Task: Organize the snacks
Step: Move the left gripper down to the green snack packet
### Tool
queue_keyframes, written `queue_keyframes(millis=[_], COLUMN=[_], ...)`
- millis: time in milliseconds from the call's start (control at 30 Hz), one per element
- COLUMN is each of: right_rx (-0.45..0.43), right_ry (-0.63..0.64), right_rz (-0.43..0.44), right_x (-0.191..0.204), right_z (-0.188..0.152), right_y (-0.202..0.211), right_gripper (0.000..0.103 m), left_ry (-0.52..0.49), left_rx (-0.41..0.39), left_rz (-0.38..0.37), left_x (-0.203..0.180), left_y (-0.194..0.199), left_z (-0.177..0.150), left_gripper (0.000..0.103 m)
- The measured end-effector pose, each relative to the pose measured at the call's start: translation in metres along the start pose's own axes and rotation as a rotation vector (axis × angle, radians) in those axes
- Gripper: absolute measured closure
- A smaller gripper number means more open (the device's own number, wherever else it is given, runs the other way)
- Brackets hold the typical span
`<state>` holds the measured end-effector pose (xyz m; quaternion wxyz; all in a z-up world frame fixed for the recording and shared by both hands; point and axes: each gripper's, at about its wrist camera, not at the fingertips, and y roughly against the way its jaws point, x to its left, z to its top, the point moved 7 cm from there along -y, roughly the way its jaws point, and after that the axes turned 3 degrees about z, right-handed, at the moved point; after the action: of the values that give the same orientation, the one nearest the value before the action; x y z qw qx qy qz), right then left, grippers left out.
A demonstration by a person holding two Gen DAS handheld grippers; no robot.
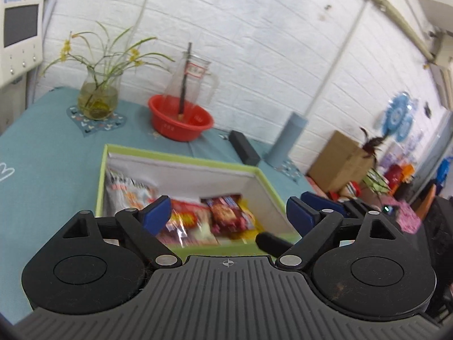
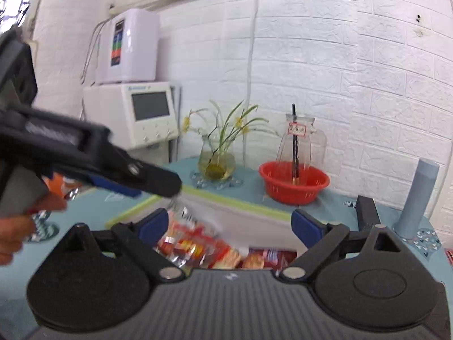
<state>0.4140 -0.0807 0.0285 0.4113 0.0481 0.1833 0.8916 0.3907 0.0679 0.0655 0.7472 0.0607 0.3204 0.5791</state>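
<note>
Both jaws are standing wide apart and pinching nothing: the left hand-held gripper (image 1: pixel 228 211) and the right hand-held gripper (image 2: pixel 229 223) are hovering over the green-rimmed box (image 1: pixel 181 162) on the teal counter (image 1: pixel 42 153), where the snack packets (image 1: pixel 223 215) are lying inside, near the red bowl (image 1: pixel 181 123)

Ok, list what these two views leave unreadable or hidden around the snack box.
- Snack packets, left wrist view: motion blur, brands unreadable; the left gripper body covers the near ones.
- Green-rimmed box, right wrist view: near half hidden behind the right gripper, so a packet count is impossible.
- Jug label, right wrist view: too small to read.
- Shiny packets at the left edge: blurred, behind the other gripper and hand.
</note>
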Motion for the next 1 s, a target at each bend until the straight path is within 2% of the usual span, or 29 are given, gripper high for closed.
queue_keyframes(millis=[100, 167, 300, 333, 467, 500, 567, 633, 733, 800, 833, 933, 1000], right_rx=[0.060, 0.076, 0.118, 0.136, 0.150, 0.151, 0.175, 0.177, 0.179, 0.198, 0.204, 0.208, 0.202], right_ry=[0.026, -0.051, -0.256, -0.284, -0.269, -0.241, -0.197, -0.194, -0.222, -0.247, -0.243, -0.204, -0.179], right_rz=[-0.085, -0.121, -0.068, -0.045, 0.045, 0.037, 0.016, 0.026, 0.134, 0.217, 0.230, 0.198, 0.129], right_x=[0.011, 0.016, 0.045, 0.056, 0.089, 0.091, 0.094, 0.099, 0.124, 0.147, 0.156, 0.166, 0.158], right_z=[-0.037, -0.073, -0.134, -0.144, -0.149, -0.146, -0.143, -0.141, -0.143, -0.148, -0.150, -0.150, -0.144], right_y=[0.047, 0.073, 0.107, 0.109, 0.102, 0.099, 0.093, 0.090, 0.092, 0.093, 0.095, 0.104, 0.107], right_gripper=[0.010, 0.010, 0.010, 0.010, 0.010, 0.010, 0.010, 0.010, 0.010, 0.010, 0.010, 0.010, 0.010], left_ry=[0.010, 0.025, 0.060, 0.073, 0.130, 0.147, 0.148, 0.125, 0.116, 0.123, 0.128, 0.128, 0.144], left_rx=[0.050, 0.103, 0.230, 0.267, 0.376, 0.384, 0.342, 0.288, 0.236, 0.230, 0.231, 0.245, 0.249], left_rz=[-0.063, -0.090, -0.158, -0.165, -0.188, -0.184, -0.178, -0.148, -0.115, -0.118, -0.118, -0.108, -0.105], left_x=[-0.017, -0.027, -0.044, -0.046, -0.046, -0.044, -0.039, -0.031, -0.018, -0.010, -0.006, 0.004, 0.010], left_y=[0.014, 0.015, 0.007, 0.002, -0.014, -0.013, -0.001, 0.015, 0.032, 0.037, 0.039, 0.042, 0.044], left_z=[-0.036, -0.067, -0.127, -0.140, -0.158, -0.158, -0.151, -0.143, -0.136, -0.137, -0.139, -0.142, -0.145], left_gripper=[0.026, 0.026, 0.029, 0.034, 0.048, 0.048, 0.046, 0.039, 0.033, 0.031, 0.031, 0.031, 0.031])
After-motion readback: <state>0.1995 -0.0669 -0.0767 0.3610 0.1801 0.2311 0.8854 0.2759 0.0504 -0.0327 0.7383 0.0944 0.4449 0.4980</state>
